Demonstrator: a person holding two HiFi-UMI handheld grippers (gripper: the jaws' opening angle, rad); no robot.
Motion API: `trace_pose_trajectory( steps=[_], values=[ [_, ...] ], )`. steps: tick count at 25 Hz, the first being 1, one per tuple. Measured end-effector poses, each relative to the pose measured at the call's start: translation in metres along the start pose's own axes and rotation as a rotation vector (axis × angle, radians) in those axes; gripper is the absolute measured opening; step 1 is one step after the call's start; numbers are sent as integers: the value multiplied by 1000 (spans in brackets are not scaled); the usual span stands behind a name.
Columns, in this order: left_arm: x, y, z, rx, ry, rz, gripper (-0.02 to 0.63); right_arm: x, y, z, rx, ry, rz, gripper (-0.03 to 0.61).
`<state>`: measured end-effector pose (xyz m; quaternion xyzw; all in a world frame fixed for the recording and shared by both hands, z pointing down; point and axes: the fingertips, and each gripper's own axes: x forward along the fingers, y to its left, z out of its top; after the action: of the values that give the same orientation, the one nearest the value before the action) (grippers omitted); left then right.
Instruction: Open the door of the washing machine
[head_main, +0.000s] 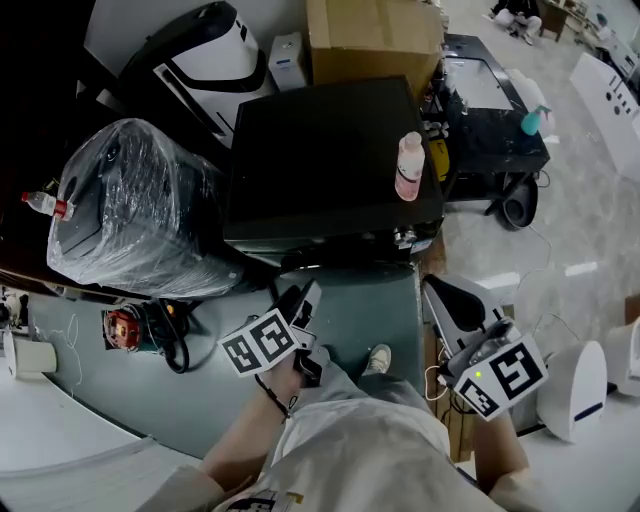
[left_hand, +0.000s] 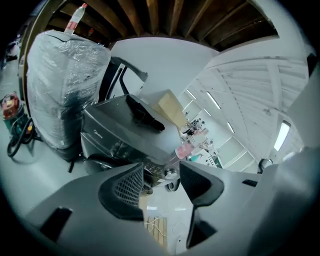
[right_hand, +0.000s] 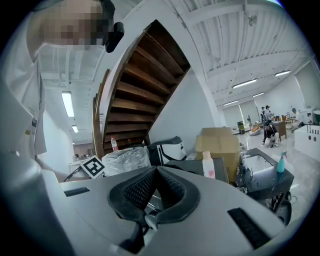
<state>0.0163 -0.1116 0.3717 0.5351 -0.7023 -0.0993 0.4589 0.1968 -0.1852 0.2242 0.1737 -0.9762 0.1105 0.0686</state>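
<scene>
Floor (head_main: 560, 230) at the right of the head view: pale, glossy tiles. A grey-green stretch (head_main: 110, 400) is noted at lower left. A wooden staircase (right_hand: 145, 80) is seen from below at upper centre of the right gripper view, set against a white wall (right_hand: 187, 107). Ceiling (right_hand: 240, 35) is white and ribbed, with lit strip lights (right_hand: 244, 83) mounted at right. Recorded in the head view — a cardboard box (head_main: 372, 40) at top centre, a plastic-wrapped unit (head_main: 130, 210) at left, a black trolley (head_main: 500, 140) at upper right.
</scene>
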Motion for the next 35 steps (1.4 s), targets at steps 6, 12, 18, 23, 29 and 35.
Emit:
trace_pose_trajectory(
  steps=[6,12,18,23,29,35],
  values=[
    [26,25,-9,-123,30,58,229,16,-3,-16,17,41,15,21],
    [56,56,-23,-164,99,114,236,35,-6,-35,53,100,-6,21],
    [85,86,-36,-239,175,162,236,58,-1,-56,65,172,-8,21],
    [109,104,-37,-267,202,176,236,80,2,-74,78,218,-12,21],
    [141,128,-50,-298,242,208,236,103,5,-90,76,262,-33,21],
    [173,148,-76,-352,273,276,236,119,5,-108,75,297,-33,23]
  ],
)
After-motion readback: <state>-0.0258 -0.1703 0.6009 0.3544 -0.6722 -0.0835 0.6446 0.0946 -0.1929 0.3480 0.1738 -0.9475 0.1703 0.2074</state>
